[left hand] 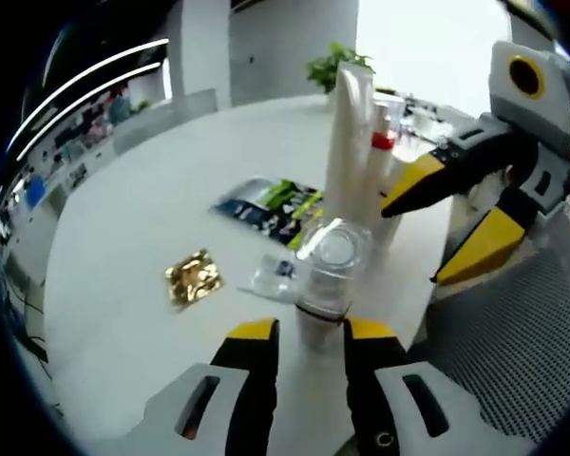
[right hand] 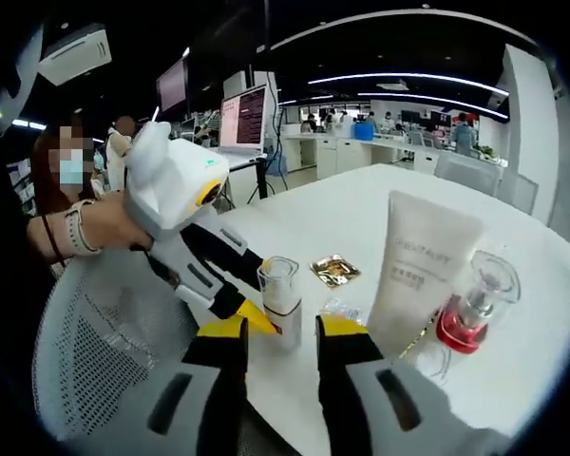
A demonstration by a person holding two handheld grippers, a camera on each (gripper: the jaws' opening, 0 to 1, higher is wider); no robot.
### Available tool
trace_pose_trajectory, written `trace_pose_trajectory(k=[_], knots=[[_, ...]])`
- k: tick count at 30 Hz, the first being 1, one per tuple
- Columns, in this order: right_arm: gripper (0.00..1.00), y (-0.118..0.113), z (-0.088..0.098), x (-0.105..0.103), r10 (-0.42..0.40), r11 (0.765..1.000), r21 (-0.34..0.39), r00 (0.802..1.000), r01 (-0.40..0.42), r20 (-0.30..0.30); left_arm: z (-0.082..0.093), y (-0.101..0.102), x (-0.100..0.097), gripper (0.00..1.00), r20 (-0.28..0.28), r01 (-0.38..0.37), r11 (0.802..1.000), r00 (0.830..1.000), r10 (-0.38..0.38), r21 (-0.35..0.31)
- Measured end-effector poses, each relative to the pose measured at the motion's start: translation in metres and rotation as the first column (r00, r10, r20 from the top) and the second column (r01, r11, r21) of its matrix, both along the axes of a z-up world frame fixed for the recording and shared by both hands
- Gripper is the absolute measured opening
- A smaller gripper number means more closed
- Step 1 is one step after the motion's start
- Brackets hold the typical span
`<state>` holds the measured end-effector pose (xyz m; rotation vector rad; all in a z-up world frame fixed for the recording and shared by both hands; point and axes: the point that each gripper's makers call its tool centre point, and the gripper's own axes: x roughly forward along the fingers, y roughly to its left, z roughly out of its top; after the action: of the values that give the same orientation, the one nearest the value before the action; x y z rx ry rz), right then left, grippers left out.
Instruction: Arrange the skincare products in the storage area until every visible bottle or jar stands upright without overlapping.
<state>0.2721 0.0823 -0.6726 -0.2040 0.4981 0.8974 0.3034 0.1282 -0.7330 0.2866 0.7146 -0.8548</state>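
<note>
My left hand-held gripper (left hand: 299,332) stands with its jaws parted on either side of a small clear-capped bottle (left hand: 328,275), which stands upright on the white table (left hand: 123,209); I cannot tell whether the jaws touch it. My right hand-held gripper (right hand: 280,328) is released, jaws apart, just before the same bottle. A tall white tube (right hand: 418,271) and a red-collared bottle (right hand: 475,304) stand upright beside it. A gold packet (left hand: 192,275) lies flat nearby.
</note>
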Motion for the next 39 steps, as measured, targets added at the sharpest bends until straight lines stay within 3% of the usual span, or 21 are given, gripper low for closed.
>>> trace_pose_trajectory(k=[15, 22, 29, 39], knots=[[0.21, -0.061, -0.019, -0.014, -0.052, 0.992, -0.117, 0.993, 0.040, -0.102, -0.005, -0.003, -0.004, 0.15, -0.009, 0.034, 0.999, 0.999, -0.034, 0.013], [0.21, -0.085, -0.036, -0.006, -0.101, 0.981, -0.175, 0.988, 0.081, -0.114, -0.009, 0.000, -0.003, 0.14, -0.022, 0.023, 0.999, 1.000, -0.023, 0.028], [0.22, -0.097, -0.049, 0.008, -0.133, 0.974, -0.202, 0.984, 0.107, -0.120, -0.012, 0.000, -0.004, 0.12, -0.033, 0.029, 0.999, 0.999, -0.028, 0.040], [0.21, -0.097, -0.058, 0.018, -0.139, 0.975, -0.194, 0.981, 0.112, -0.136, -0.014, -0.014, -0.003, 0.13, -0.026, 0.094, 0.994, 0.995, -0.093, 0.057]])
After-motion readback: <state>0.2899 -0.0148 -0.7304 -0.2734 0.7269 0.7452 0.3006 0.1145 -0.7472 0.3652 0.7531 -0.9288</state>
